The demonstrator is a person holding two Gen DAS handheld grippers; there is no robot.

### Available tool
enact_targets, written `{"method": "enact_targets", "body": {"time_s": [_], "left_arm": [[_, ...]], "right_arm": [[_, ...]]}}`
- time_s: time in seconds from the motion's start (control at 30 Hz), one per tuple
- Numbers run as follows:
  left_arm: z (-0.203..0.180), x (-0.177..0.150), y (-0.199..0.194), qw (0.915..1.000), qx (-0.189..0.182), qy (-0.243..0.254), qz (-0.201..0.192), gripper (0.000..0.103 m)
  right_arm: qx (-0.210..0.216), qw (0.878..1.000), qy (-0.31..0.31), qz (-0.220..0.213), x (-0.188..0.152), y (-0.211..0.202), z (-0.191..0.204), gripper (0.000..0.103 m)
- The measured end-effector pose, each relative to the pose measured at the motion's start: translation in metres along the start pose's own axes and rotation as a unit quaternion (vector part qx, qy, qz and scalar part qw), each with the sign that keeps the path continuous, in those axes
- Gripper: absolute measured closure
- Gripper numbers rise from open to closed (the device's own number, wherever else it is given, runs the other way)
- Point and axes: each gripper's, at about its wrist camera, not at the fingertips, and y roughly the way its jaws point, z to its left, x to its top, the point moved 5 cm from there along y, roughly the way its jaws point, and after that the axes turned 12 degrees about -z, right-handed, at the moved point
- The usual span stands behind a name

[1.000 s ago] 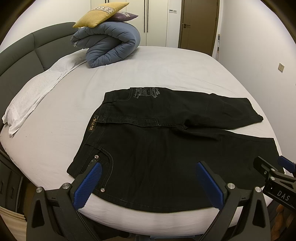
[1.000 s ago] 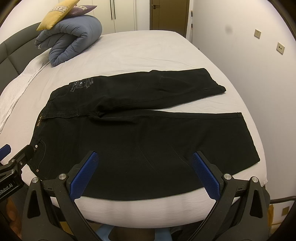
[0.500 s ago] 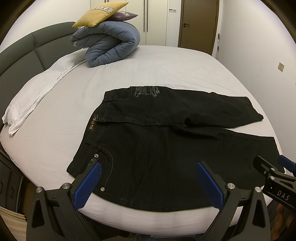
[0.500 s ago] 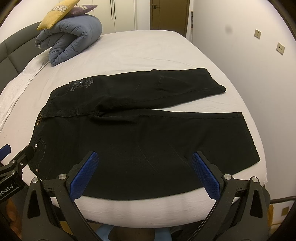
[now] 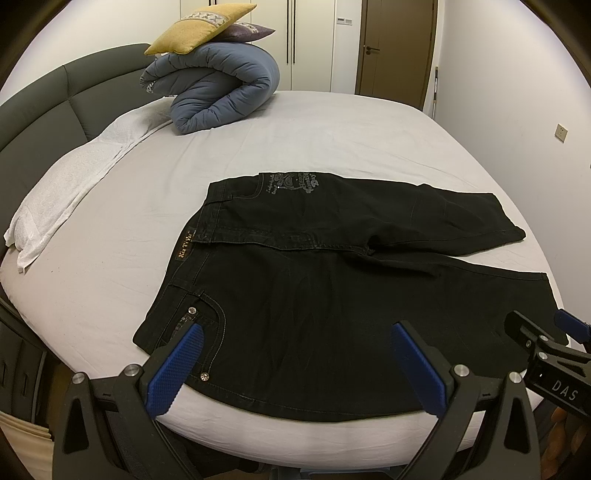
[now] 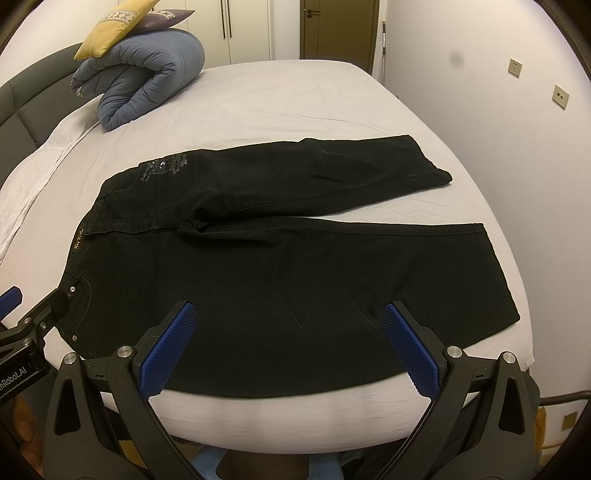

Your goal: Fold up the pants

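The black pants (image 5: 332, 295) lie spread flat on the bed (image 5: 332, 147), near its front edge, waistband to the left and both legs running off to the right. The near leg (image 6: 369, 288) lies straight along the bed's edge; the far leg (image 6: 314, 177) angles away from it, so a wedge of grey sheet shows between the two hems. Nothing has been folded over yet, so I'd judge this to be the very start: the approach before the first fold.

The left gripper (image 5: 295, 354) hovers over the waist end, its blue fingers (image 5: 175, 369) spread wide and holding nothing, one of them just above the front pocket with its rivets. The right gripper (image 6: 288, 339) hangs over the near leg around knee height, its fingers (image 6: 406, 347) likewise spread and empty. Whether either one touches the cloth I cannot tell.

The next move, as I see it, calls for both to come down onto the near edge, one pinching at the waistband corner and the other farther along the leg, and then to carry that side up and over onto the far leg so the legs stack. The denim looks heavy enough to lie where it's put.

Farther back, a rolled blue duvet (image 5: 218, 92) with a yellow cushion (image 5: 195, 31) on top sits by the dark headboard (image 5: 55, 99), well apart from the work.
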Motion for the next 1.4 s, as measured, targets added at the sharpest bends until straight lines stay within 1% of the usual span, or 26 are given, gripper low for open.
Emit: {"method": "enact_targets", "body": {"time_s": [0.8, 1.0, 1.1, 1.27, 1.4], "left_arm": [[0.002, 0.0, 0.001, 1.0, -0.001, -0.001, 0.004, 0.0], [0.004, 0.002, 0.003, 1.0, 0.003, 0.002, -0.004, 0.0], [0.004, 0.002, 0.006, 0.9999, 0.009, 0.011, -0.008, 0.0], [0.009, 0.006, 0.019, 0.9999, 0.002, 0.013, -0.004, 0.0], [0.023, 0.023, 0.042, 0.9997, -0.023, -0.012, -0.007, 0.0]], "right_arm": [[0.002, 1.0, -0.004, 0.001, -0.003, 0.003, 0.008, 0.0], [0.003, 1.0, -0.006, 0.003, -0.002, 0.004, 0.01, 0.0], [0.003, 1.0, -0.01, 0.004, -0.002, 0.007, 0.012, 0.0], [0.005, 1.0, -0.019, 0.007, 0.003, 0.018, 0.015, 0.0], [0.035, 0.999, -0.03, 0.005, 0.013, 0.035, 0.021, 0.0]]}}
